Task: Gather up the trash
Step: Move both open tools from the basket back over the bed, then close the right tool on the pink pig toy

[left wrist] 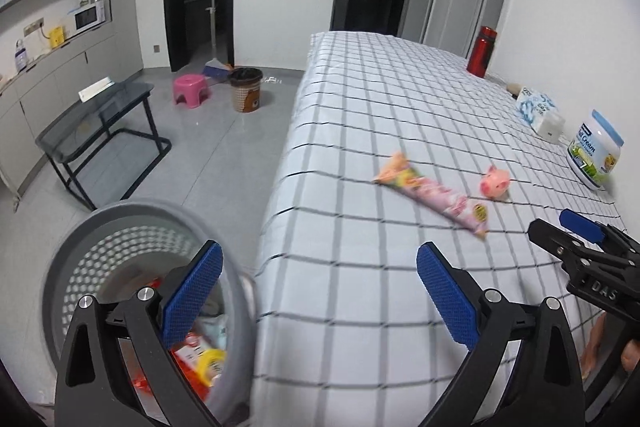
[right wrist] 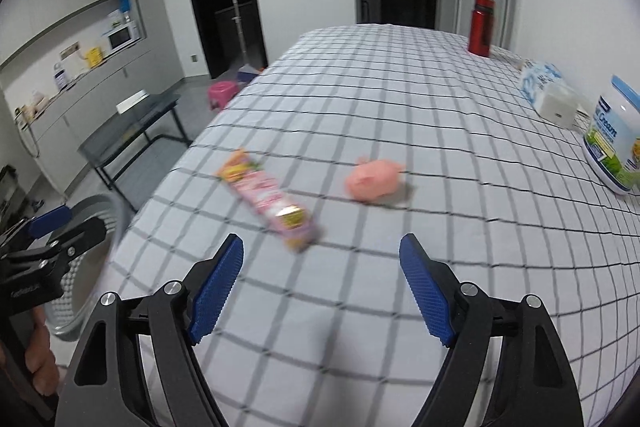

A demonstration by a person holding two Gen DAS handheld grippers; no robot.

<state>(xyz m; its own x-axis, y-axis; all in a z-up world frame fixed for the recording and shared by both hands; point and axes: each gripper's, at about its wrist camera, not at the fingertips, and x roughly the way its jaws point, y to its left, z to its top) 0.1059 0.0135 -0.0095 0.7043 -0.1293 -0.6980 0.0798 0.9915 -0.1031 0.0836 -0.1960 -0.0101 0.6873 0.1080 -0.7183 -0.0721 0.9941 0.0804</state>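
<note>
A long pink snack wrapper point(left wrist: 436, 197) point(right wrist: 270, 199) lies flat on the checked tablecloth point(left wrist: 380, 115) point(right wrist: 400, 107), with a small pink pig toy point(left wrist: 495, 182) point(right wrist: 374, 180) just to its right. My left gripper point(left wrist: 318, 293) is open and empty, straddling the table's left edge, its left finger over a grey perforated bin point(left wrist: 80, 255) point(right wrist: 86, 211) that holds several wrappers. My right gripper point(right wrist: 320, 281) is open and empty above the cloth, a little short of the wrapper; it also shows at the right of the left wrist view point(left wrist: 576, 247).
Along the right edge of the table stand a red bottle point(left wrist: 482, 51) point(right wrist: 482, 27), a tissue pack point(left wrist: 538, 109) point(right wrist: 548, 87) and a milk powder jar point(left wrist: 596, 151) point(right wrist: 616, 143). On the floor are a dark glass side table point(left wrist: 96, 123), a pink stool point(left wrist: 191, 90) and a brown bin point(left wrist: 245, 89).
</note>
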